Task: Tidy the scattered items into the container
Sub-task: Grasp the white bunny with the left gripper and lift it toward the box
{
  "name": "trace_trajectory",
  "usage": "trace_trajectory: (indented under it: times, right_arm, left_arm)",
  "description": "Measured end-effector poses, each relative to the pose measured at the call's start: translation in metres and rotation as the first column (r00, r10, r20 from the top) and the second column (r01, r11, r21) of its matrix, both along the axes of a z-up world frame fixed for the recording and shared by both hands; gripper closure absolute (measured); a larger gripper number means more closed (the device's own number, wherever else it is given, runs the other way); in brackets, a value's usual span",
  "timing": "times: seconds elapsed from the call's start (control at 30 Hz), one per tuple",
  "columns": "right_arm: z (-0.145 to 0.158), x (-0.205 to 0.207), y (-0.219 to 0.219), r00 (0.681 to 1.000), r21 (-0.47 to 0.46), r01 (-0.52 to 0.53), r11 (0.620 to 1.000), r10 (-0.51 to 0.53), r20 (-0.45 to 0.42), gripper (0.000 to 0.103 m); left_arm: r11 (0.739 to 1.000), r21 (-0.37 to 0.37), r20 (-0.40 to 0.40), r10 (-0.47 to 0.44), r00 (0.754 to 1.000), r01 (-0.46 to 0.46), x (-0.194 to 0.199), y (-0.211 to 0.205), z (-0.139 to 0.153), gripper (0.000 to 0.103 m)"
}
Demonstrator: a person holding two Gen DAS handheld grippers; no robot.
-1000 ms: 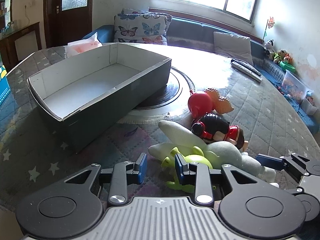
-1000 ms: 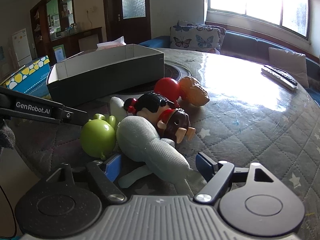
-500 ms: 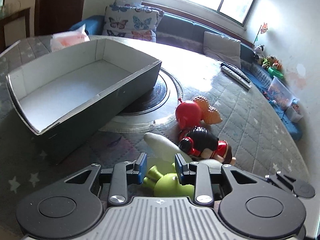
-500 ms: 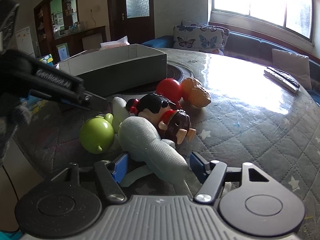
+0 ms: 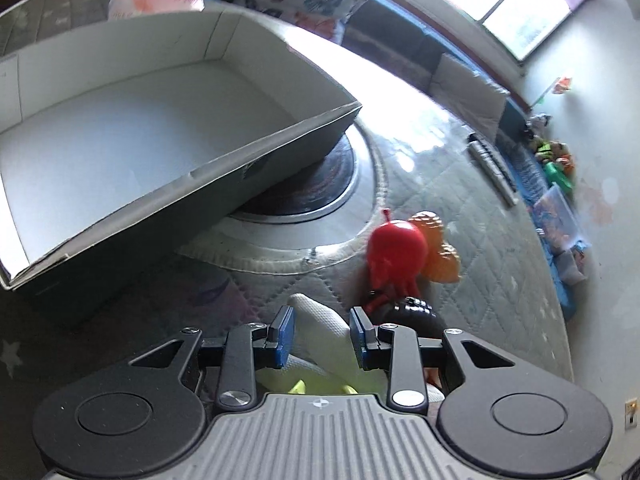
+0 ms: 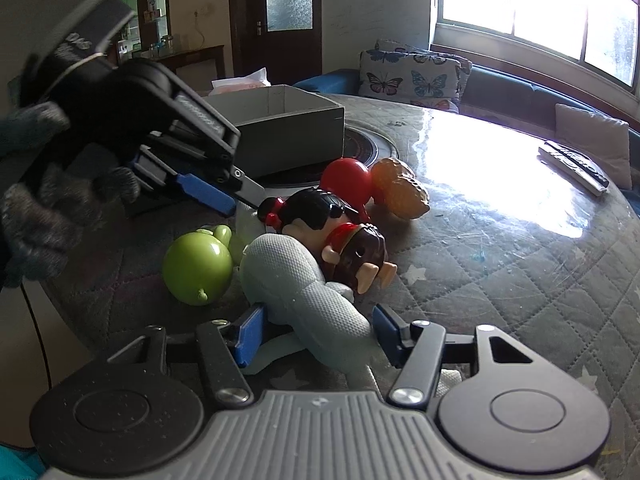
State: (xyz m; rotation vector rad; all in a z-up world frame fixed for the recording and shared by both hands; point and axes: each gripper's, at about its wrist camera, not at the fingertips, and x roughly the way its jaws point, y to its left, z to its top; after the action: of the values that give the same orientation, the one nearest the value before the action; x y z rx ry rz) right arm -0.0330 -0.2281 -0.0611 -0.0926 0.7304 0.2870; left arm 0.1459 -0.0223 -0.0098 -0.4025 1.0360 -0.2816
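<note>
Tools [image 5: 322,338] over quilted table [image 6: 500,264], sunlit window [image 6: 536,4]

The left black two-finger tongs [image 5: 321,336] with blue pads were parted, tilted steeply downward from above. One of their blue fingertips [image 5: 285,334] stood on each side of a gap, with nothing clamped between them. From the right wrist view, the same left tongs [image 6: 224,196] reached in from the upper left, held by a hand in a grey knitted glove [image 6: 48,196] wrapped around the handle. The right black two-finger tongs [image 6: 316,334] with blue pads lay low and roughly level, jaws spread wide apart, not closed on anything. Their left blue pad [image 6: 250,334] showed clearly.
</note>
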Motion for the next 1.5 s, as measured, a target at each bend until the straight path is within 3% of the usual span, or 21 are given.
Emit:
trace_trajectory:
  times: [0.3, 0.47, 0.73, 1.07, 1.5]
  right_arm:
    - [-0.003, 0.001, -0.001, 1.0, -0.028, -0.019, 0.999, 0.019, -0.009, 0.046]
    - [-0.002, 0.001, -0.004, 1.0, -0.023, -0.025, 0.999, 0.025, -0.011, 0.057]
    - [0.007, -0.003, -0.001, 0.999, -0.023, -0.042, 0.999, 0.042, 0.008, 0.07]
    - [0.041, 0.001, 0.02, 0.987, -0.062, -0.113, 0.992, 0.12, 0.107, 0.073]
    - [0.077, 0.076, 0.071, 0.952, -0.13, -0.202, 0.971, 0.226, 0.209, 0.073]
  left_arm:
    - [0.999, -0.022, -0.079, 0.028, 0.997, -0.029, 0.017, -0.002, -0.01, 0.072]
    - [0.998, -0.063, -0.068, 0.015, 0.998, -0.019, 0.014, 0.0, -0.012, 0.091]
    - [0.994, -0.108, 0.041, 0.03, 0.999, -0.025, -0.001, 0.015, 0.015, 0.097]
    - [0.983, -0.174, 0.151, 0.075, 0.986, -0.048, -0.009, 0.041, 0.052, 0.098]
    - [0.964, -0.198, 0.255, 0.224, 0.94, -0.176, 0.021, 0.097, 0.09, 0.098]
